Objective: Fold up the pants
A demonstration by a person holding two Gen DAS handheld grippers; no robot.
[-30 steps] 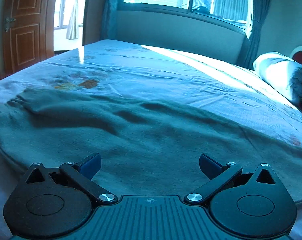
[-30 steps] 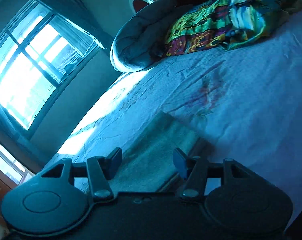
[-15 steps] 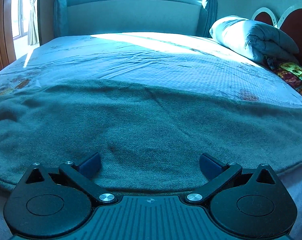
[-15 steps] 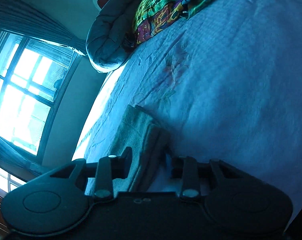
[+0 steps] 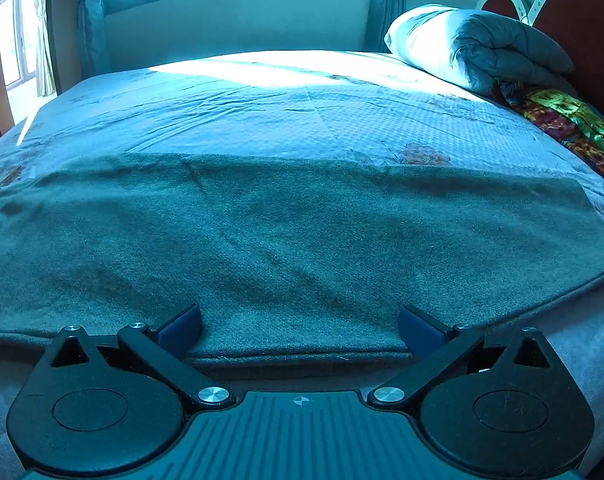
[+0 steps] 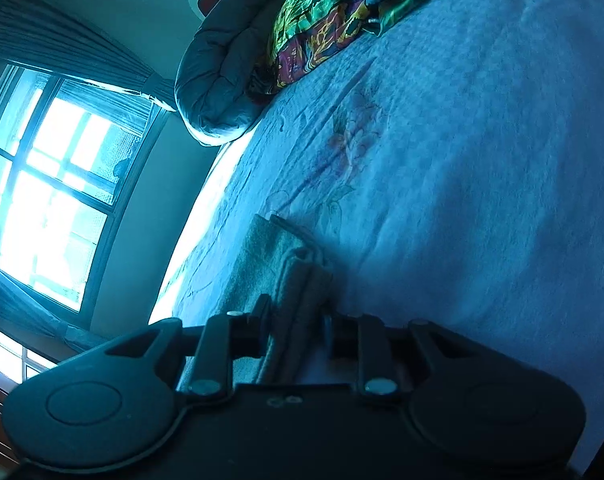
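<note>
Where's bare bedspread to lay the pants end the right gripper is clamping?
Free: the bedspread between the pants' far edge and the window wall. In the right wrist view it's also bare to the right of the right gripper. Crowded: the headboard end, with rolled duvet and colourful blanket.

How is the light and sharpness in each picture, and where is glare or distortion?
Left wrist view: sharp, blue-tinted; sunlight glares on the bedsheet; fisheye bends the pants.
Right wrist view: tilted, darker, softer; the window is overexposed; the right tool is nearly a silhouette.
</note>
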